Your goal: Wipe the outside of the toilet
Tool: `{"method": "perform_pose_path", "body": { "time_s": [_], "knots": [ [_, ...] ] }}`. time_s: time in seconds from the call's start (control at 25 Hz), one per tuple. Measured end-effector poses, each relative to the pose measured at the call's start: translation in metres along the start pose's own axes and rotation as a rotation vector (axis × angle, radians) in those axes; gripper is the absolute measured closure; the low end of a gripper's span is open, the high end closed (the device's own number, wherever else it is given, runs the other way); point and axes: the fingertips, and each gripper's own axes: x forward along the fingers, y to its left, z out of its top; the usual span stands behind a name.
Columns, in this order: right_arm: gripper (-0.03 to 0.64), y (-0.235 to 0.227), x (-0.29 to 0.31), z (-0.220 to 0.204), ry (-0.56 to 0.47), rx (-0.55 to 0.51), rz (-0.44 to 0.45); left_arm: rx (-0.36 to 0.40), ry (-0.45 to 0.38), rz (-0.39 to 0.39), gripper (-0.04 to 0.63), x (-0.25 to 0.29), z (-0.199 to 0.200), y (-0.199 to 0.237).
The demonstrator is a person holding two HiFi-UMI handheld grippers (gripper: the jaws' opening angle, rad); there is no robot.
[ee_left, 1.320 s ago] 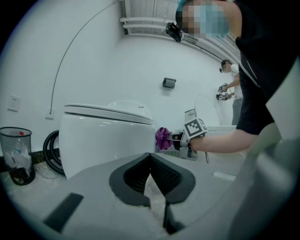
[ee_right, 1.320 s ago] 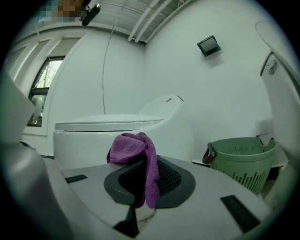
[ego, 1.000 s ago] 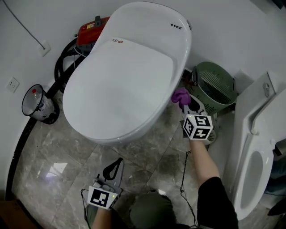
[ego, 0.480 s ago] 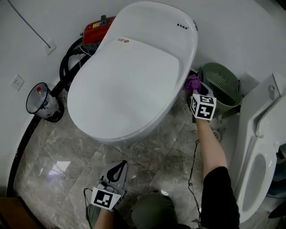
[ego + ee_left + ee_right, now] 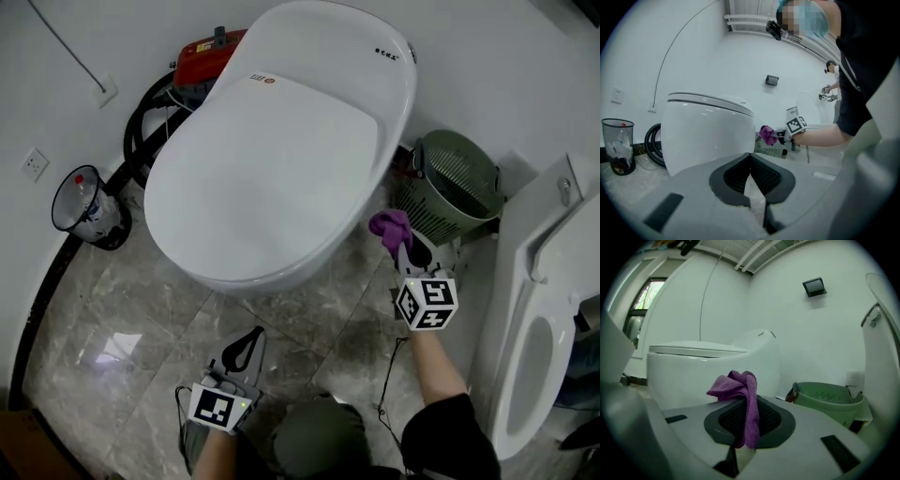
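Toilet [image 5: 281,159]: white, lid down, filling the head view from centre to 12 o'clock. Green basket [image 5: 455,183] at its 3 o'clock, just beside. Left gripper [image 5: 242,352] at the toilet's 6 o'clock, over the marble floor [image 5: 141,319], jaws together on nothing. Right gripper [image 5: 405,246] at the toilet's 4 o'clock, between toilet and basket, jaws clamped on purple cloth [image 5: 390,225], bunched near the toilet's side.
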Motion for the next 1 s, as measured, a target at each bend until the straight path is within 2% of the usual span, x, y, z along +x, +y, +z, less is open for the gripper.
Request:
{"method": "perform_pose_path", "body": {
  "time_s": [0.36,0.48,0.72,0.84,1.0],
  "knots": [
    [0.577,0.163,-0.074,-0.061,0.101,0.031,0.407,-0.012,-0.014,0.025,0.591,-0.014,-0.010,0.007],
    [0.577,0.207,-0.074,-0.069,0.113,0.051,0.491,-0.011,-0.016,0.046,0.591,-0.022,-0.012,0.010],
    [0.577,0.267,-0.059,-0.061,0.084,0.021,0.586,-0.020,0.007,0.074,0.591,-0.041,-0.021,0.018],
    [0.577,0.273,-0.050,-0.060,0.086,0.009,0.574,-0.016,0.009,0.081,0.591,-0.044,-0.022,0.021],
    [0.577,0.254,-0.042,-0.058,0.087,0.011,0.527,-0.019,0.012,0.070,0.591,-0.038,-0.023,0.019]
  ]
}}
